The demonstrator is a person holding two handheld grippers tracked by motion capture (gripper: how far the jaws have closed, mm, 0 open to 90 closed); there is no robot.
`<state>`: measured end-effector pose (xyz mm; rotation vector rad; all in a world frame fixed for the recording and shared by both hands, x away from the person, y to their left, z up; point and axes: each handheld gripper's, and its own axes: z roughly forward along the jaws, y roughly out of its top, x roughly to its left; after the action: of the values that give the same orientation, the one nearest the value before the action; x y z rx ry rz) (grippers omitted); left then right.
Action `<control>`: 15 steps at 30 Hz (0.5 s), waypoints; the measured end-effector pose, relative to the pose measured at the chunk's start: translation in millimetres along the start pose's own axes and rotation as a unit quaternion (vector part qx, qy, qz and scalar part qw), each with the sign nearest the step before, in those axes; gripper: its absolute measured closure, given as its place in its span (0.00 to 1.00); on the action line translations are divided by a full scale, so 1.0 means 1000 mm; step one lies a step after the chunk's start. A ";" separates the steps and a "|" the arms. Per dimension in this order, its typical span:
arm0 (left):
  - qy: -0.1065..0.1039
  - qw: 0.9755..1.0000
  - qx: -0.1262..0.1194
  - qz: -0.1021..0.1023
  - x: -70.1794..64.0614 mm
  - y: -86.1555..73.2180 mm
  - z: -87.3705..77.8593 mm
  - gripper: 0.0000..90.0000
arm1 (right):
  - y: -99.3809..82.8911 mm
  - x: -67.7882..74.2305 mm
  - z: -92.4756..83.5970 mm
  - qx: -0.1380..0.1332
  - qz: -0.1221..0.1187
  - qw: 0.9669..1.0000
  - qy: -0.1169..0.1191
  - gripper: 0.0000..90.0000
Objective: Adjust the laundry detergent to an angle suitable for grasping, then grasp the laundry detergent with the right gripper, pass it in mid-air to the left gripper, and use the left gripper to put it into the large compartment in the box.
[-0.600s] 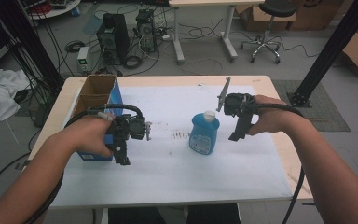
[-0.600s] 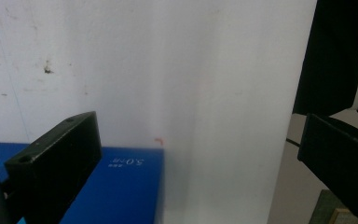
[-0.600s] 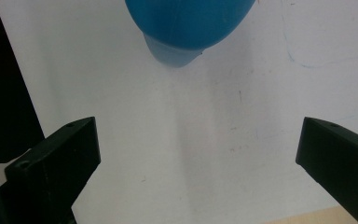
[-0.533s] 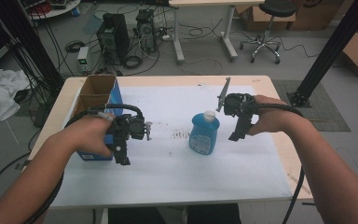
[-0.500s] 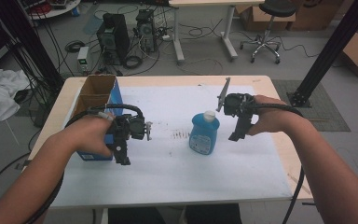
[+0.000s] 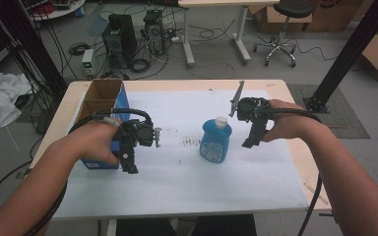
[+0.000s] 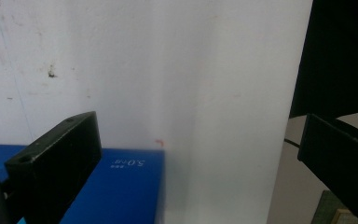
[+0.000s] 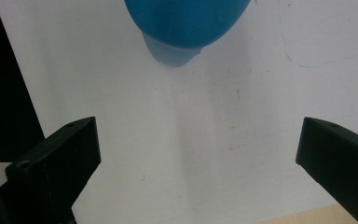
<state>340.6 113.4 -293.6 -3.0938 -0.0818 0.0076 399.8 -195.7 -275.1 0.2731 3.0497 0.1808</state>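
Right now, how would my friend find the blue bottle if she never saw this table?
Look at the table covered with a white sheet. Near its middle, between the two hand-held grippers, stands the blue bottle. It is rounded with a white cap, unlike the square open blue box at the left edge.

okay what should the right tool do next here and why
Probably ease the right tool toward the blue bottle: its jaws stand wide open with nothing between them, and the bottle stands upright just beside it, untouched.

A wooden table (image 6: 295, 105) carries a white sheet (image 6: 177, 182), a blue bottle (image 6: 215, 142) and an open blue box (image 6: 101, 105)
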 end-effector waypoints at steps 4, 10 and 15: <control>-0.001 1.000 0.000 0.000 0.001 0.000 0.001 0.00 | 0.000 0.000 0.000 0.000 0.002 1.000 -0.003 0.00; 0.000 1.000 0.005 -0.002 0.001 0.001 0.001 0.00 | 0.000 0.000 0.000 0.001 0.000 1.000 -0.003 0.00; 0.002 1.000 0.001 0.001 -0.001 0.001 -0.003 0.00 | -0.001 0.000 -0.001 0.001 0.000 1.000 -0.003 0.00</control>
<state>339.3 111.8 -291.1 -3.0923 -0.0778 0.0022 399.4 -196.4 -274.4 0.2743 3.0443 0.1768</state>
